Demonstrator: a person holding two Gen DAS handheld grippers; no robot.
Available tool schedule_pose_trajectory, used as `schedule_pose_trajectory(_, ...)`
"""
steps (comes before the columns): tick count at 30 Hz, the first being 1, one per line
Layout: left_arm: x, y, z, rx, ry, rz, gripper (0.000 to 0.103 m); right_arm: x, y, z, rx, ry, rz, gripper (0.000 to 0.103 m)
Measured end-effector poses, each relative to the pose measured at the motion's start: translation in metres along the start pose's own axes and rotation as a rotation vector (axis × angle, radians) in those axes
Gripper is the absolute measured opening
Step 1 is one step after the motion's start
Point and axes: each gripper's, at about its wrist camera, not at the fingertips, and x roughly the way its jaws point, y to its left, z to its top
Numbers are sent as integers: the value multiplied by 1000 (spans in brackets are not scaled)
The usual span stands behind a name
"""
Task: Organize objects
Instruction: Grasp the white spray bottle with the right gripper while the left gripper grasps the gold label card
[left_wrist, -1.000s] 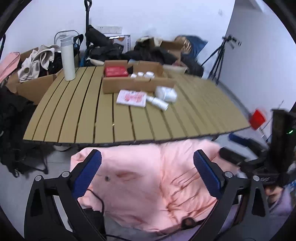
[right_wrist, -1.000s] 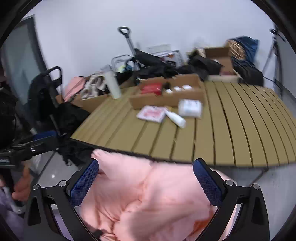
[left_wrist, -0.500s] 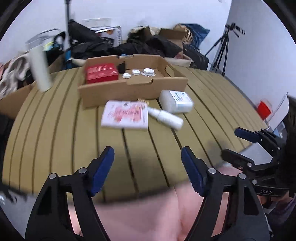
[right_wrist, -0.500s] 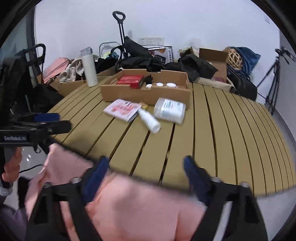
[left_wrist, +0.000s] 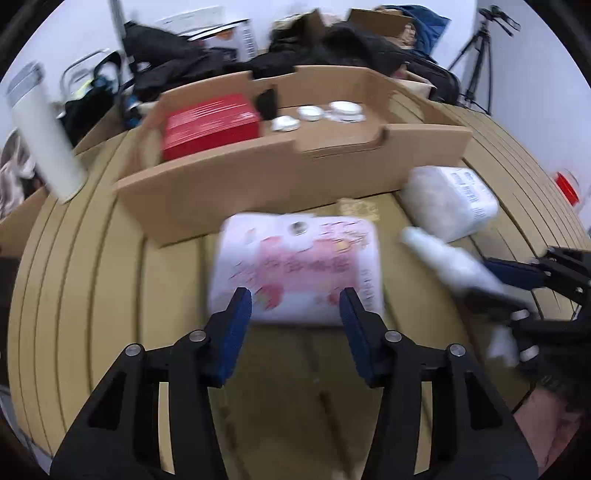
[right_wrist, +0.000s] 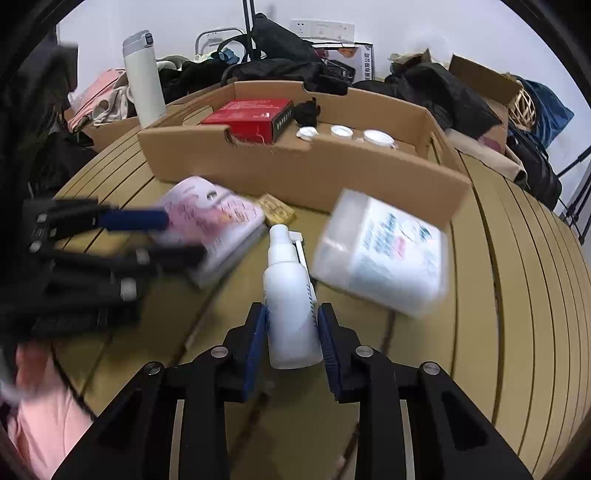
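Observation:
A white spray bottle (right_wrist: 290, 295) lies on the slatted table, and my right gripper (right_wrist: 290, 314) has its blue pads against both sides of it. It also shows in the left wrist view (left_wrist: 450, 266). A pink-printed white packet (left_wrist: 299, 269) lies flat before the cardboard tray (left_wrist: 295, 173). My left gripper (left_wrist: 295, 299) is open, its fingertips at the packet's near edge. In the right wrist view the left gripper's fingers (right_wrist: 133, 219) straddle the packet (right_wrist: 214, 221). A white wipes pack (right_wrist: 384, 254) lies to the right of the bottle.
The tray (right_wrist: 306, 173) holds a red box (right_wrist: 255, 118), a black item and three small white jars (right_wrist: 341, 131). A small yellow packet (right_wrist: 277, 212) lies by the tray. A white tumbler (right_wrist: 144, 77) stands at the far left. Bags and boxes crowd the back.
Both grippers have moved forward over the table and narrowed. The right one has closed on the spray bottle; the left one has reached the pink packet.

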Motion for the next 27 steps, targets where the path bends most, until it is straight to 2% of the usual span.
schedule_pose_trajectory(2,-7,9,-5,-27,24,3,45,-12,-14,-18,39,2,-6,32)
schedule_pose_trajectory(4,-19,3,-1,-27,-6,-4,45,-21,-25,-30,77,2,-13,32)
schedule_pose_trajectory(7,-22,-29,25,21,-75,-86,45,-28,-30,-35,89,10,-55,32)
schedule_pose_trajectory(8,-13,-44,37,52,-73,-114,46,-31,-29,-33,78,0,-53,32)
schedule_pose_trajectory(12,33,-67,59,97,-6,-40,44,-22,-27,-24,73,13,-32,32)
schedule_pose_trajectory(14,48,-62,61,70,14,-41,43,-21,-28,-24,80,11,-38,32)
schedule_pose_trajectory(16,56,-53,60,32,35,-48,36,-19,-29,-23,83,4,-33,33)
schedule_pose_trajectory(17,58,-51,61,30,32,-44,27,-19,-29,-23,87,0,-29,33)
schedule_pose_trajectory(22,52,-61,55,109,33,-37,27,-13,-31,-24,99,-5,-15,33)
schedule_pose_trajectory(24,51,-60,60,96,41,-49,27,-13,-30,-23,91,-4,-23,32)
schedule_pose_trajectory(27,20,-55,62,44,-3,-58,27,-20,-32,-21,107,6,-28,31)
